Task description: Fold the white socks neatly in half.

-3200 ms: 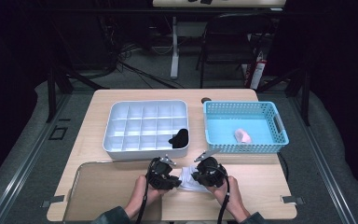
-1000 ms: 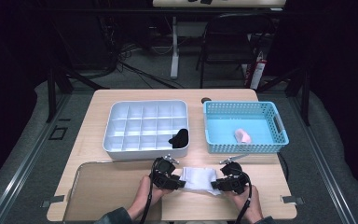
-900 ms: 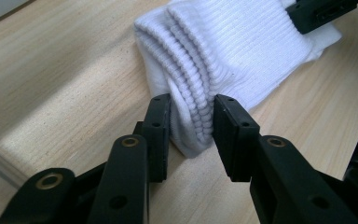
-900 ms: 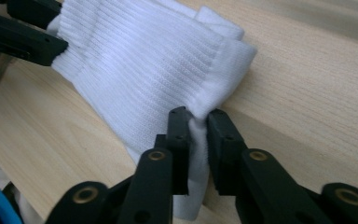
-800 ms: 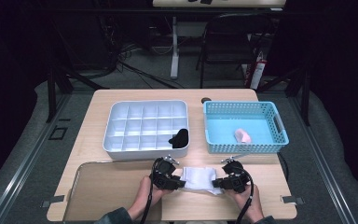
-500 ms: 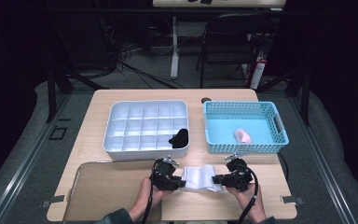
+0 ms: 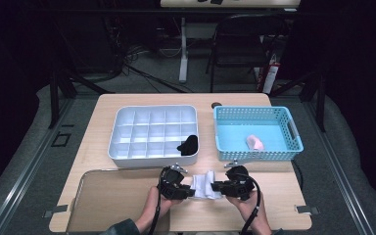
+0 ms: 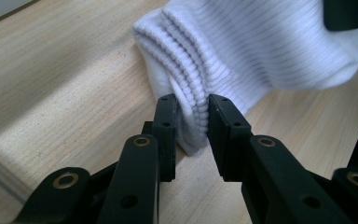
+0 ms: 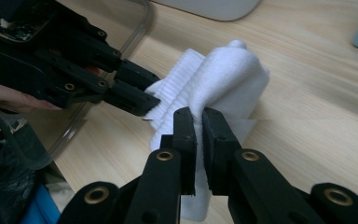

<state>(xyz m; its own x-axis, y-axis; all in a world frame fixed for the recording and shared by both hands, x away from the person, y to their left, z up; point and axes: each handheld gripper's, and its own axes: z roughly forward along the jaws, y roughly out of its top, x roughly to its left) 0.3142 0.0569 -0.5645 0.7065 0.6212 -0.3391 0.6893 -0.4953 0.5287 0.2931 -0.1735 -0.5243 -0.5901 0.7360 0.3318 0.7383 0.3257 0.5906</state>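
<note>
While the white sock (image 7: 205,184) lies on the near part of the table (image 7: 274,183), between the two hands, the high view shows it shorter than it was a second ago: then it stretched flat between the grippers, now it is bunched into a small bundle. The right gripper (image 7: 220,186) has come in leftward toward the left gripper (image 7: 190,192), carrying its end of the sock with it. Behind them stand the grey divided tray (image 7: 127,147), with a dark rolled item (image 7: 188,144) in its near right compartment, and the blue basket (image 7: 225,147) holding something pink (image 7: 255,142).

In the left gripper view, the left gripper (image 8: 192,119) has its jaws narrowed onto the ribbed cuff of the sock (image 8: 261,46); they have just been closing, and the pads now press the stacked cuff layers from both sides.

In the right gripper view, the right gripper (image 9: 199,123) is pinched nearly shut on a thin fold of the sock (image 9: 228,79), which humps up beyond the jaws. The left gripper (image 9: 135,98) shows farther off, clamped on the cuff.

The fold looks well under way, probably the toe end being brought over toward the cuff, though which end the right gripper holds is hard to tell. The folded sock would then go, I judge, into the tray.
</note>
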